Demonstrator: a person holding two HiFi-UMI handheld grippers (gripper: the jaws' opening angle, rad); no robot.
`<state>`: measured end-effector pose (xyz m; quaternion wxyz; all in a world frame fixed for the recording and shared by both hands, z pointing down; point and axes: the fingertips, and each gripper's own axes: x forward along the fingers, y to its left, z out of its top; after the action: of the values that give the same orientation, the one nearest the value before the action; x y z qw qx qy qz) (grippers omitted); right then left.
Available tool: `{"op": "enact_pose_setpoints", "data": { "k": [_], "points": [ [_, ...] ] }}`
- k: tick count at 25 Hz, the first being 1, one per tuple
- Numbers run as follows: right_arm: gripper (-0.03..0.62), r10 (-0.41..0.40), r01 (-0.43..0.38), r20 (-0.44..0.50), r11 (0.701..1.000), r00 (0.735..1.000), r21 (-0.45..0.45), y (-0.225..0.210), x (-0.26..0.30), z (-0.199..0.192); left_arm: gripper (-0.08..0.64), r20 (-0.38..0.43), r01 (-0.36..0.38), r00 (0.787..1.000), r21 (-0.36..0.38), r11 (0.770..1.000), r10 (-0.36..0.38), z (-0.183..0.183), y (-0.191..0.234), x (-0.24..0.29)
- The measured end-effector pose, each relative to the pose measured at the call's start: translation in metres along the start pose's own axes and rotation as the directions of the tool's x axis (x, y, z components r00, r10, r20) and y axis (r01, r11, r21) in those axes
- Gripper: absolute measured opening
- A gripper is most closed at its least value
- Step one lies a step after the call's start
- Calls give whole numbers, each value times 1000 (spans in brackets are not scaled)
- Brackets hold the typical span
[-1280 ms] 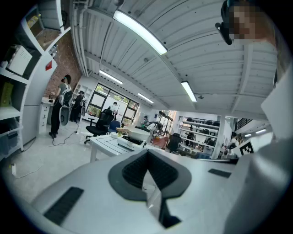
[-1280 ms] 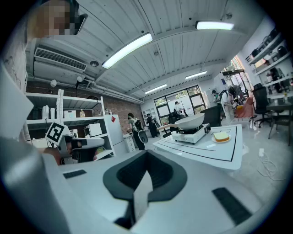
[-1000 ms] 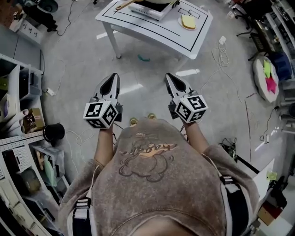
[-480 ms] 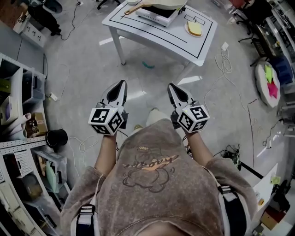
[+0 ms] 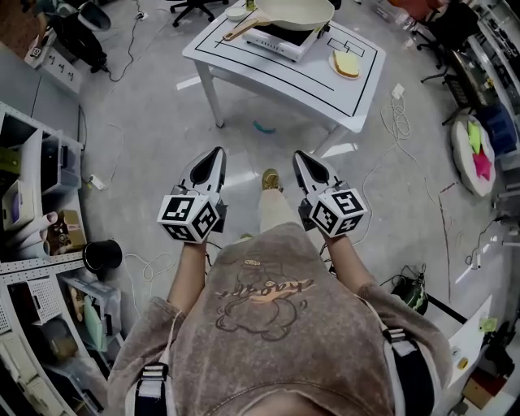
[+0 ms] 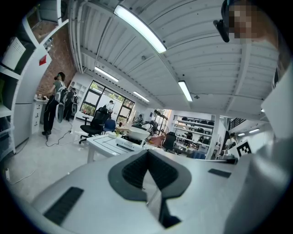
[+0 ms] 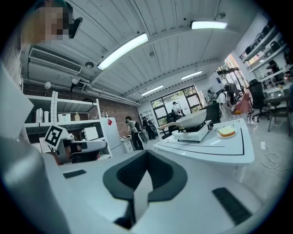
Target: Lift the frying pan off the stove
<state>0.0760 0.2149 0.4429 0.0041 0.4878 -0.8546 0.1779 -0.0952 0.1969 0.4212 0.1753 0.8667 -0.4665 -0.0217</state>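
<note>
A: Zero of the lift is done. The frying pan [image 5: 294, 11] is seen at the top centre of the head view, seated on the stove [image 5: 276, 41], with its wooden handle [image 5: 238, 31] pointed toward the upper left.

B: Confirmed. The stove is set on the white table [image 5: 244, 67], also at the top of the frame. A plate of toast [image 5: 347, 65] is placed just beside the stove, on its right in the frame. No contact with the pan is seen.

A: Grippers?

B: The left gripper [image 5: 216, 154] and right gripper [image 5: 299, 157] are held side by side at mid-frame, tips aimed up the frame toward the table. Both are well apart from it, with bare floor [image 5: 146, 122] between. Nothing is touched by either.

A: Jaw state?

B: Both pairs are pressed fully together and nothing is held. In each gripper view the dark pads are met at lower centre with no gap. The pan [image 6: 137, 133] is seen small, just left of centre above the jaws in the left gripper view. It is seen right of centre [image 7: 192, 119] in the right gripper view.

A: So the approach phase is judged barely begun.

B: Agreed. The whole job is left. The gap to the table has to be closed and one pair of jaws opened. The handle is the likely grip point, then the pan is raised clear of the stove. Which gripper will be used cannot be told.

A: Risk?

B: The toast plate is close to the stove, so care is needed on that side.
</note>
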Motion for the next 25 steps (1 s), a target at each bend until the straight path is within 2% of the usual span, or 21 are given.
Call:
{"op": "enact_pose_setpoints", "data": {
  "k": [12, 25],
  "points": [
    [-8, 66, -65, -34, 998, 997, 22, -22, 68, 8, 5, -8, -12, 1000, -19, 1000, 12, 10, 34, 64],
    [-6, 89, -86, -58, 995, 994, 43, -80, 151, 43, 5, -51, -28, 998, -35, 999, 26, 28, 77, 154]
  ]
}}
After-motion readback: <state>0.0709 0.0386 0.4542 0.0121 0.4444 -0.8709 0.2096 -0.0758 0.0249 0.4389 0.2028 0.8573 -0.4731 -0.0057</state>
